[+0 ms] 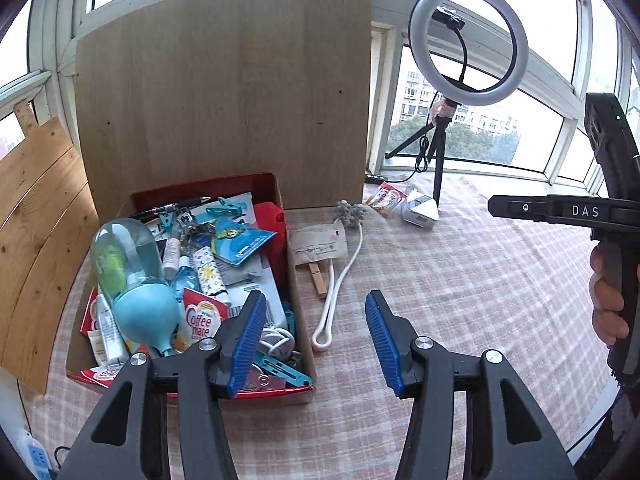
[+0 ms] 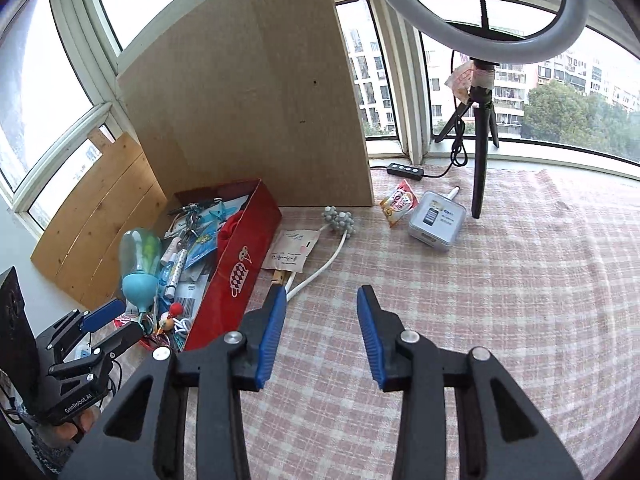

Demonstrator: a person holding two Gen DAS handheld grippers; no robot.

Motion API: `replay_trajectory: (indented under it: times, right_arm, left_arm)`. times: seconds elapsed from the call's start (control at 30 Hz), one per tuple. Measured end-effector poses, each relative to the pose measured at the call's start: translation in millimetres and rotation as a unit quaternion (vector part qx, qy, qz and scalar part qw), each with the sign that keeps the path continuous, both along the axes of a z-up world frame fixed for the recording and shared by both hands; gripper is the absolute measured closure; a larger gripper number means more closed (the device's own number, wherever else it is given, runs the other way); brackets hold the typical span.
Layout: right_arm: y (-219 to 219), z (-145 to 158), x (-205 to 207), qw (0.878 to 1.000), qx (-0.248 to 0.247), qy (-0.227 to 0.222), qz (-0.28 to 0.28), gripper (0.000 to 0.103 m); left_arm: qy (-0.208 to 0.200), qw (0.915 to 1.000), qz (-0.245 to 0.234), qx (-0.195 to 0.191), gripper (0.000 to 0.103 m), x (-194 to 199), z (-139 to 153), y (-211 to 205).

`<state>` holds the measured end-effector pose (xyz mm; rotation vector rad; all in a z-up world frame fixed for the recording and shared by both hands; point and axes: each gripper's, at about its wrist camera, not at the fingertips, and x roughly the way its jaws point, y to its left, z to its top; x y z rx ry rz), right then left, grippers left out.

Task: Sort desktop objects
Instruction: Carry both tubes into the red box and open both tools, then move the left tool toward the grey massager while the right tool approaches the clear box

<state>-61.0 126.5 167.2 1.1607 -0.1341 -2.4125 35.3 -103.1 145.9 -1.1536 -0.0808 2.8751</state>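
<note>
A red cardboard box (image 1: 298, 264) (image 2: 240, 256) full of small items stands on the checked tablecloth at left. Loose on the cloth beside it lie a paper envelope (image 1: 318, 246) (image 2: 290, 256), a wooden clothespin (image 1: 318, 278), a white massage stick with a grey beaded head (image 1: 340, 280) (image 2: 338, 220), a snack packet (image 1: 386, 196) (image 2: 398, 202) and a silver tin box (image 1: 422, 210) (image 2: 436, 222). My left gripper (image 1: 316, 306) is open and empty, over the box's right wall. My right gripper (image 2: 322, 300) is open and empty above the cloth, right of the box.
A tall wooden board (image 1: 224, 92) (image 2: 248, 100) leans behind the box. A ring light on a black tripod (image 1: 468, 44) (image 2: 480, 120) stands at the back with its cable and switch (image 2: 404, 170). Windows run behind. A power strip (image 1: 36, 452) lies lower left.
</note>
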Motion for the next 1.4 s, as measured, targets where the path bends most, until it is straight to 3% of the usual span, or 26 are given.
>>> replay_trajectory:
  times: [0.23,0.37,0.67,1.0,1.27,1.4]
  right_arm:
    - [34,-3,9,0.998,0.016,0.019,-0.050,0.066]
    - [48,-9,13,0.996,0.034,0.031,-0.075,0.058]
    - [76,-27,-7,0.993,0.053,0.020,-0.104,0.058]
    - [78,-48,-87,0.991,0.008,-0.059,-0.117,0.049]
    - [73,-75,-161,0.980,-0.025,-0.136,-0.143,0.048]
    - [74,-87,-180,0.975,-0.029,-0.152,-0.158,0.048]
  left_arm:
    - [-0.010,0.9997,-0.022,-0.005,0.052,-10,-15,36]
    - [-0.022,0.9994,-0.027,-0.004,0.048,-17,-27,51]
    - [-0.038,0.9988,-0.031,0.001,0.048,-50,-42,72]
    - [-0.042,0.9970,-0.064,-0.005,0.048,-125,-52,89]
    - [-0.043,0.9969,-0.059,-0.027,0.049,-195,-80,116]
    - [-0.042,0.9963,-0.069,-0.027,0.050,-215,-93,129]
